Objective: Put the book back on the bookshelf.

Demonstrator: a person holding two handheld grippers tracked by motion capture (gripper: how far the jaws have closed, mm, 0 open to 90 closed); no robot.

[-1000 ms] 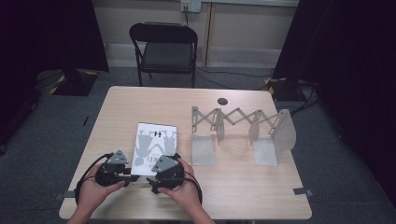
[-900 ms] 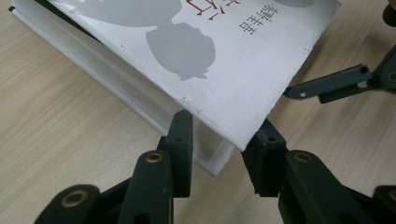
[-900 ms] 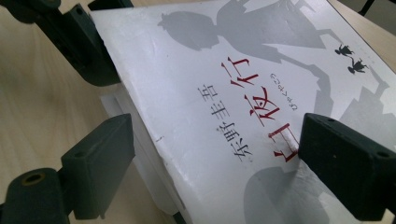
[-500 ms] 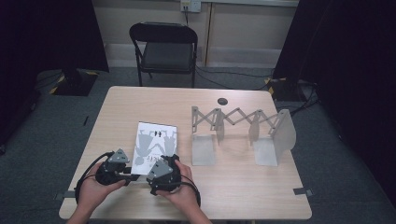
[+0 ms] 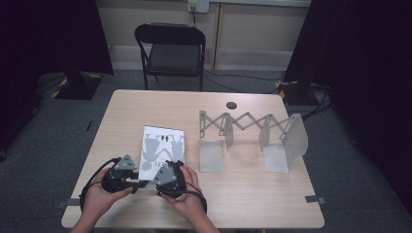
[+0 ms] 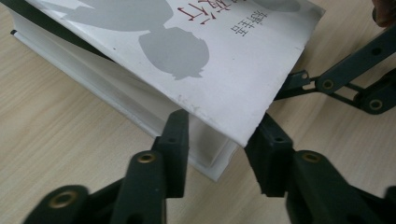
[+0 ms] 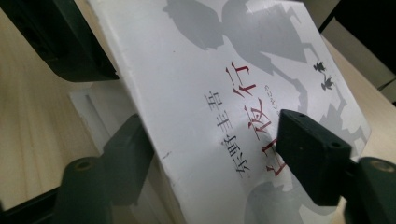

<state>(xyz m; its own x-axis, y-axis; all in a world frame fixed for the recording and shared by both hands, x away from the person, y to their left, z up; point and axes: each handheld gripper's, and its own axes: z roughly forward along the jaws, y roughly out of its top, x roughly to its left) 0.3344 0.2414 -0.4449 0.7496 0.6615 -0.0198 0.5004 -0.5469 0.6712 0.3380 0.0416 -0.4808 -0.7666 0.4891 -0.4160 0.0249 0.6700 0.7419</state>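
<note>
Two hand-held grippers work at the near edge of a pale wooden tabletop (image 5: 252,204) in the high view. A white book (image 5: 161,145) with grey silhouettes on its cover lies flat, left of the tabletop's middle and close to the near edge. The left gripper (image 5: 130,180) sits at the book's near left corner, the right gripper (image 5: 154,183) just beside it at the book's near edge, each held by a hand. Toward the right edge stands a grey folding rack (image 5: 252,138) with scissor arms and upright plates, well apart from the book. A small dark disc (image 5: 231,105) lies near the far edge, and a black chair (image 5: 170,51) stands on the floor beyond it.

In the left gripper view, the book's corner (image 6: 219,140) lies between the two black jaws. Its cover is lifted off the white page block beneath. The jaws have just been opening; one pad is at the page block's edge, the other at the cover's corner, and neither visibly presses. The right gripper's linkage (image 6: 348,81) shows at the right, beside the book's edge.

In the right gripper view, the raised cover (image 7: 224,107), with red and grey characters, runs between the jaws. These jaws have just been closing: one pad rests on top of the cover by the red characters, the other lies below, against the underside, so the cover is pinched. The left gripper's black body (image 7: 60,37) shows at the upper left.
</note>
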